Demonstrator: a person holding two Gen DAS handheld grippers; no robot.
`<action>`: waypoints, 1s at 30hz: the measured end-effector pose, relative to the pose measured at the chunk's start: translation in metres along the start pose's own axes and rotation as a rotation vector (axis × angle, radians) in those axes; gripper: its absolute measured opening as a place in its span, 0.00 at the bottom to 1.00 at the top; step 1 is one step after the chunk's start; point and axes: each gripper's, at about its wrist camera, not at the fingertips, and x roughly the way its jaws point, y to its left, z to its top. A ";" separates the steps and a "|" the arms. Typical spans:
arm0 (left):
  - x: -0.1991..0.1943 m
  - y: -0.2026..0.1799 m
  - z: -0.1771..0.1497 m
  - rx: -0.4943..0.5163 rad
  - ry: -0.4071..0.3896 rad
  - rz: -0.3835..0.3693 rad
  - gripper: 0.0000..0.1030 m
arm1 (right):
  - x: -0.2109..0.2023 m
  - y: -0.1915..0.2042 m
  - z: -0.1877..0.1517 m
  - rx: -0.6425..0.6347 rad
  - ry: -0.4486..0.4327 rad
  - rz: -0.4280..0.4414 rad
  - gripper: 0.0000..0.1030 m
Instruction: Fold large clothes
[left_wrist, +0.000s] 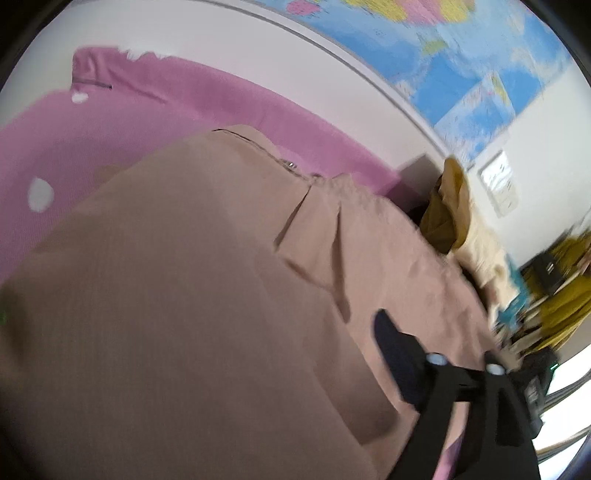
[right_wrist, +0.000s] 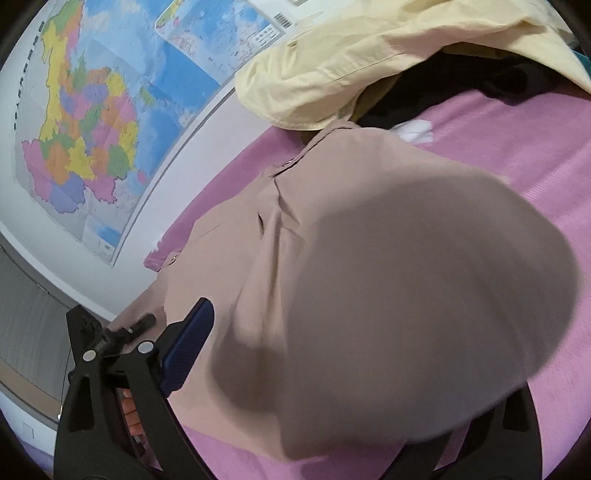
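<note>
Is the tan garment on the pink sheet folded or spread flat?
Partly folded: the tan garment has a layer doubled over itself, bulging toward the camera, on the pink sheet. Not neatly flat.

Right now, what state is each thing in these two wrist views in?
Beige garment: lying on the bed, partly folded, a fold billowing close to both cameras.
Pink sheet: spread under the garment.
Pale yellow garment: in a loose heap at the bed's far end, unfolded.
Wall map: hanging flat.
Left gripper: open, over the beige cloth, gripping nothing.
Right gripper: open; one blue finger visible, the other hidden by cloth.
</note>
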 end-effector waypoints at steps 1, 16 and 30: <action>0.001 0.000 0.002 -0.015 -0.010 0.004 0.84 | 0.004 0.000 0.004 0.001 0.000 0.010 0.89; 0.006 0.001 0.017 0.019 0.022 0.111 0.52 | 0.030 -0.013 0.023 0.049 0.057 0.082 0.43; -0.004 -0.014 0.039 0.055 0.018 0.143 0.16 | 0.035 0.013 0.042 -0.019 0.054 0.147 0.18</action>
